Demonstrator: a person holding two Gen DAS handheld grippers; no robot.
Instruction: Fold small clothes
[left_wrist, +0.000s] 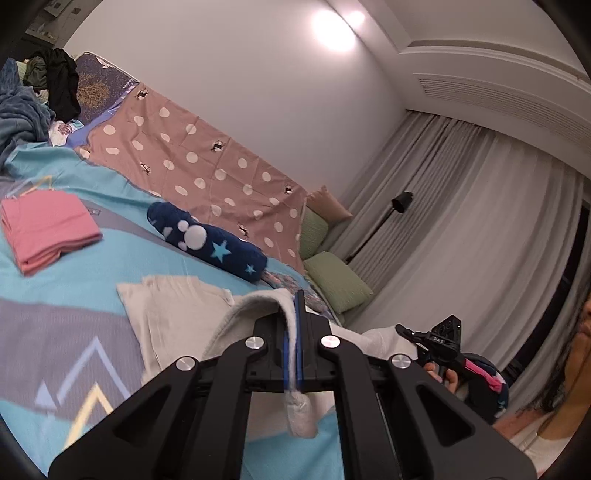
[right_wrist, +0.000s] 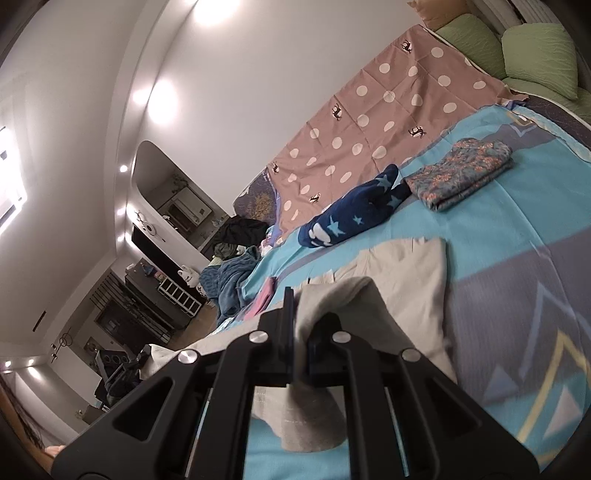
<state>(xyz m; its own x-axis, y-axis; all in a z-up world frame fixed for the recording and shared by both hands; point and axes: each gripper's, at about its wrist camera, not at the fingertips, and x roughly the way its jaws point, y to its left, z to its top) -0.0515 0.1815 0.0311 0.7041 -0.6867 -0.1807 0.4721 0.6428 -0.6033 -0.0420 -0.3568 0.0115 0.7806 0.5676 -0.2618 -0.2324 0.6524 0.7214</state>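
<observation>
Matte black left claw (left_wrist: 294, 314) with silver screws, blue-edged fingers (left_wrist: 300, 332)

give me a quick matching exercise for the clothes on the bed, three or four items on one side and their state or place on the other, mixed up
Items:
1. pink garment
2. navy star garment
3. beige garment
4. floral garment

States:
A. rolled up beside the polka-dot sheet
B. pinched at its edge by both the left hand-held gripper and the right hand-held gripper
C. folded flat, seen only in the right wrist view, near the green pillows
D. folded in a neat stack, seen clearly in the left wrist view

Pairs: 1-D, 2-A, 3-B, 4-C
</observation>
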